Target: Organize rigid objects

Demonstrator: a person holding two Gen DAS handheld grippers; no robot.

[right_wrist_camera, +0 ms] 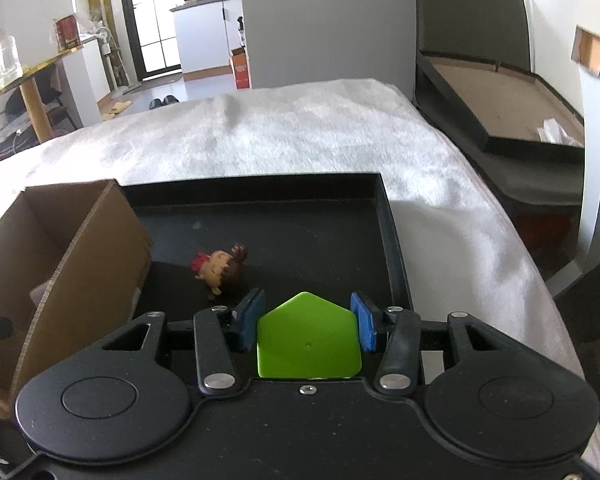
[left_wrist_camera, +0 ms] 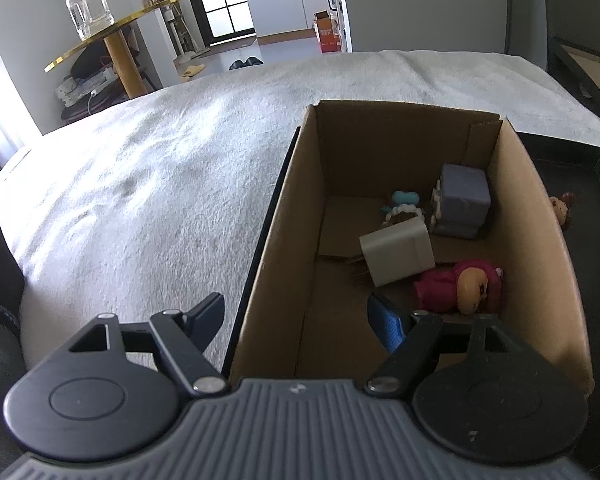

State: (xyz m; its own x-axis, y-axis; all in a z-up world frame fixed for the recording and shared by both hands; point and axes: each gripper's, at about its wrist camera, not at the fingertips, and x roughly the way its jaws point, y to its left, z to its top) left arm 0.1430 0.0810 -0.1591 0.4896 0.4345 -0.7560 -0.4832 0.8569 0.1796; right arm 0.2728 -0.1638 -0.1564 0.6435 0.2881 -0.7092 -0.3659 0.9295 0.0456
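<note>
A cardboard box point(left_wrist_camera: 284, 208) stands on a black tray point(right_wrist_camera: 388, 216). Inside the box lie a purple cube point(left_wrist_camera: 462, 200), a white block point(left_wrist_camera: 398, 250), a pink doll point(left_wrist_camera: 466, 286) and a small teal figure point(left_wrist_camera: 404, 202). My left gripper point(left_wrist_camera: 298, 320) is open and empty, its fingers straddling the box's near left wall. My right gripper point(right_wrist_camera: 306, 316) is shut on a green pentagon piece point(right_wrist_camera: 308, 344) above the tray. A small brown-haired doll point(right_wrist_camera: 220, 266) lies on the tray beside the box; it also shows in the left wrist view point(left_wrist_camera: 562, 206).
The tray sits on a white fluffy blanket point(left_wrist_camera: 140, 184). A gold round side table point(left_wrist_camera: 112, 36) with a glass jar point(left_wrist_camera: 86, 6) stands at the far left. A dark bed frame point(right_wrist_camera: 500, 120) lies to the right.
</note>
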